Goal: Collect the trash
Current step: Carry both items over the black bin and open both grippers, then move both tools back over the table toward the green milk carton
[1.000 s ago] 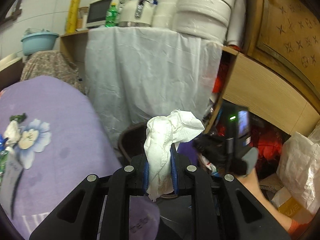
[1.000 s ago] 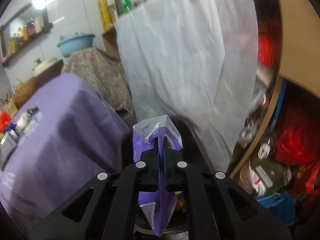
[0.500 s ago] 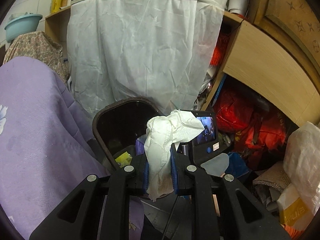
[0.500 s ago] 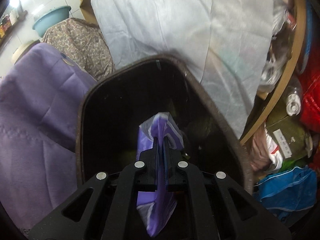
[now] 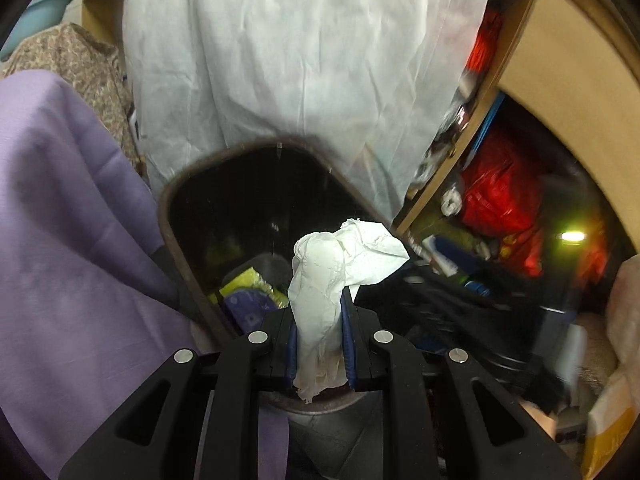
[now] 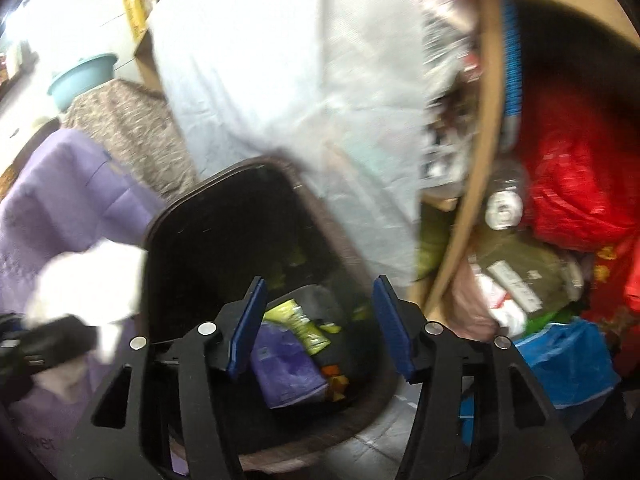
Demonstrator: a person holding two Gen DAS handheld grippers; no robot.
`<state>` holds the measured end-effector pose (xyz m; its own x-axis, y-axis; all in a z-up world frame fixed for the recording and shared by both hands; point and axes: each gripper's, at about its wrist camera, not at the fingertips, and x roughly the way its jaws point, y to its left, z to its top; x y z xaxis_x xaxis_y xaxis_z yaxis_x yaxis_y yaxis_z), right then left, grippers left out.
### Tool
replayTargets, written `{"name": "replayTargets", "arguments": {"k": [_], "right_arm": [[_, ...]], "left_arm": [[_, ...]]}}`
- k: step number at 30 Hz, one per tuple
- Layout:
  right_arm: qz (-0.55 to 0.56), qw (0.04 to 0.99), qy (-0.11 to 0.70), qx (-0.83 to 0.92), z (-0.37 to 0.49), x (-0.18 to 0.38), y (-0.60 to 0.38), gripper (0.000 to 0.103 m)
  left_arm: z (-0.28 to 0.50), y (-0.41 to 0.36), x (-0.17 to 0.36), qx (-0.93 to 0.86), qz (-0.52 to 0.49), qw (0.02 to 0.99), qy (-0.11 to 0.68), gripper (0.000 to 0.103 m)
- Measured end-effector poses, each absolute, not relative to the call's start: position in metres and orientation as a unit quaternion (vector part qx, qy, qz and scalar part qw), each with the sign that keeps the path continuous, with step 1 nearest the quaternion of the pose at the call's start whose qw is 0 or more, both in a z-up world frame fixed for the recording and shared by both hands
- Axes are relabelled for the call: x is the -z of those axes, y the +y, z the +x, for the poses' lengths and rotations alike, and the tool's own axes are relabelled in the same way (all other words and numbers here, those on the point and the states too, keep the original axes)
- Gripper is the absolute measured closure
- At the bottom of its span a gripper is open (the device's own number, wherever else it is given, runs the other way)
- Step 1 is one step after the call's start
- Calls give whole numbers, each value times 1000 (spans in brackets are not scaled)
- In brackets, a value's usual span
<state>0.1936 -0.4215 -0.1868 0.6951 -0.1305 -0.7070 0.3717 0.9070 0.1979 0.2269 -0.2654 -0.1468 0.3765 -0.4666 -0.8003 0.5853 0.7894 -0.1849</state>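
My left gripper (image 5: 319, 320) is shut on a crumpled white tissue (image 5: 340, 264) and holds it over the near rim of a dark trash bin (image 5: 176, 248). My right gripper (image 6: 320, 312) is open and empty above the same bin (image 6: 320, 208). A purple wrapper (image 6: 288, 368) lies inside the bin beside a yellow-green wrapper (image 6: 300, 320); both also show in the left wrist view, the purple one (image 5: 244, 304) and the yellow-green one (image 5: 244, 280). The tissue shows blurred at the left of the right wrist view (image 6: 88, 284).
A purple tablecloth (image 5: 60, 240) hangs left of the bin. A white sheet (image 5: 300, 60) hangs behind it. A wooden shelf (image 5: 560, 60) at the right holds red bags (image 5: 500, 192) and clutter. A blue bag (image 6: 568, 360) lies on the floor.
My right gripper has opened and the purple wrapper has dropped into the bin; the gripper has lifted back. My left gripper has moved closer over the bin with the tissue.
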Motion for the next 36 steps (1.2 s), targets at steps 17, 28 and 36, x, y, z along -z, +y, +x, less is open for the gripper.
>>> {"name": "replayTargets", "arguments": {"k": [17,28,36], "right_arm": [[149,900,345,221,161,185,-455,32],[153,905,325,229,152,169,-457,32],[161,920,310,177,154,137,-427,30]], "left_arm": [[234,-290,176,324,75,814,477,29],[165,-270,107,326,108,864,367,19],[138,-237,70,308,100,884,337,14]]}}
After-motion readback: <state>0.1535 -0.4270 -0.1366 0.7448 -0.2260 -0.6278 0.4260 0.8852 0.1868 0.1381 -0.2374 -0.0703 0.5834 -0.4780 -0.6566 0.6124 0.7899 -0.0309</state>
